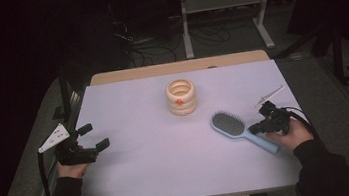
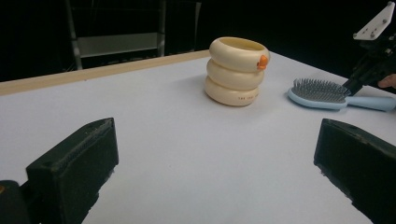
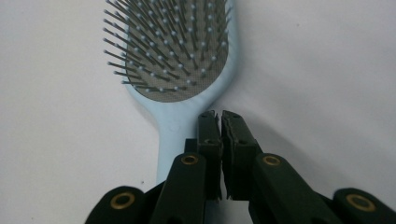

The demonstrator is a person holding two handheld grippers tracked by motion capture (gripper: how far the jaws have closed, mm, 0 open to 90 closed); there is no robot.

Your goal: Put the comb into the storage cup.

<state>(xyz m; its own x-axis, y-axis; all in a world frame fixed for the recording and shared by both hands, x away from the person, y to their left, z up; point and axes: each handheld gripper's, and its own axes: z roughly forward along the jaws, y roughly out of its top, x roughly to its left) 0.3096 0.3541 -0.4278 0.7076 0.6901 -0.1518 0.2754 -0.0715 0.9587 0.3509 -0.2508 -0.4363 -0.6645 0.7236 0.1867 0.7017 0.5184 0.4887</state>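
From the high view, the left gripper (image 1: pixel 91 137) is hovering over the white tabletop (image 1: pixel 145 162) with its fingers spread wide and empty, while the right gripper (image 1: pixel 260 119) is resting beside the light-blue plastic hairbrush (image 1: pixel 236 128) lying near the cream ringed plastic cup (image 1: pixel 181 97). The left gripper view is showing those fingers (image 2: pixel 74 163) wide apart. In the right gripper view, the fingers (image 3: pixel 210 140) are nearly together over the hairbrush's neck, clamping nothing.

Bright lit tabletop, dark murky surroundings.

Hairbrush (image 3: pixel 177 116) – smooth blue plastic; table (image 1: pixel 136 173) – matt white.
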